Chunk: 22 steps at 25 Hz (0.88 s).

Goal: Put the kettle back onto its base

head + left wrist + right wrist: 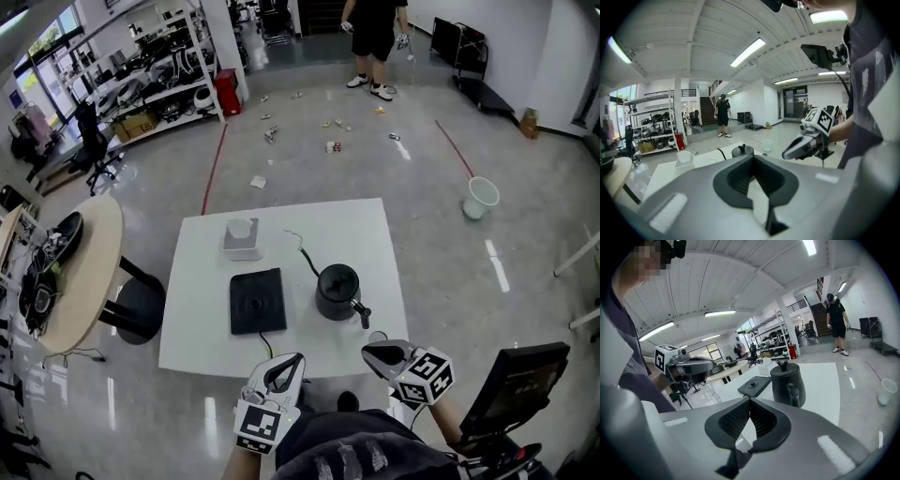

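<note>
A black kettle point(337, 291) stands on the white table point(375, 234), its handle toward me. Its flat black base point(257, 300) lies just to the kettle's left, with nothing on it. In the right gripper view the kettle point(787, 380) is ahead with the base point(753, 385) beyond it; the left gripper view shows only the kettle's lid point(742, 150). My left gripper point(281, 367) point(752, 157) hovers at the table's front edge, shut and holding nothing. My right gripper point(378, 353) point(750, 399) is shut and empty too, just in front of the kettle.
A white box point(241, 238) sits at the table's back left, and a thin cord point(305, 255) lies behind the kettle. A round wooden table point(89, 272) and black stool point(139, 309) stand left. On the floor are a white bucket point(481, 197) and litter; a person point(375, 37) stands far back.
</note>
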Each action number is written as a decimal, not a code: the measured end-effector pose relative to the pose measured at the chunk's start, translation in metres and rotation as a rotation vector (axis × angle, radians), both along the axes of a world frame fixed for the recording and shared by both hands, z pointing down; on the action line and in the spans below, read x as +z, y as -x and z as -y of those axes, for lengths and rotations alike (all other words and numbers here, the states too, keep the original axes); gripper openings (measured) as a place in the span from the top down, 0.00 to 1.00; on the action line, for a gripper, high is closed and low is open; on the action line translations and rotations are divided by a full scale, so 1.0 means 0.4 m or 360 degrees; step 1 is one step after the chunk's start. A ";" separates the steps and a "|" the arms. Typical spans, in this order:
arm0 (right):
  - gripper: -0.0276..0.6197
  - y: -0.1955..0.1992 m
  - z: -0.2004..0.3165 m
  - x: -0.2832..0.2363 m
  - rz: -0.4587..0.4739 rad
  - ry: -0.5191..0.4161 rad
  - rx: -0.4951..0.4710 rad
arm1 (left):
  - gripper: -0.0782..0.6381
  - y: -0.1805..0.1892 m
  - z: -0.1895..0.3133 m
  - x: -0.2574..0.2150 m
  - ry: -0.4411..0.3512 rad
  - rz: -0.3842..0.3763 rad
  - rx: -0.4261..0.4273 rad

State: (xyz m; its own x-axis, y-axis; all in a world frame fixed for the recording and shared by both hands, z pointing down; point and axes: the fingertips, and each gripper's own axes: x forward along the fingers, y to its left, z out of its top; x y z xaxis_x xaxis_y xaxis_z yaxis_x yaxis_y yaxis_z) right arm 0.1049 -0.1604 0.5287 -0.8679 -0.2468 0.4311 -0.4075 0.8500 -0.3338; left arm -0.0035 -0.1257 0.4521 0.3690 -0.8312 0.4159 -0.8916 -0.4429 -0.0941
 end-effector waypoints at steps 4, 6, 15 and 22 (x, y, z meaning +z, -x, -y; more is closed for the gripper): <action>0.95 0.015 0.020 0.004 -0.0073 -0.0027 0.0081 | 0.90 0.013 0.046 0.005 -0.0001 -0.0039 0.0119; 0.95 0.020 0.039 0.008 -0.0095 -0.0027 0.0169 | 0.90 0.030 0.069 0.008 -0.0002 -0.0045 0.0179; 0.75 -0.001 0.108 -0.027 -0.0192 -0.0048 0.0546 | 0.90 0.087 0.167 -0.035 -0.0056 -0.0074 0.0376; 0.55 -0.046 0.167 0.061 -0.0449 -0.0031 0.0677 | 0.90 0.141 0.172 -0.016 0.0022 -0.0108 0.0356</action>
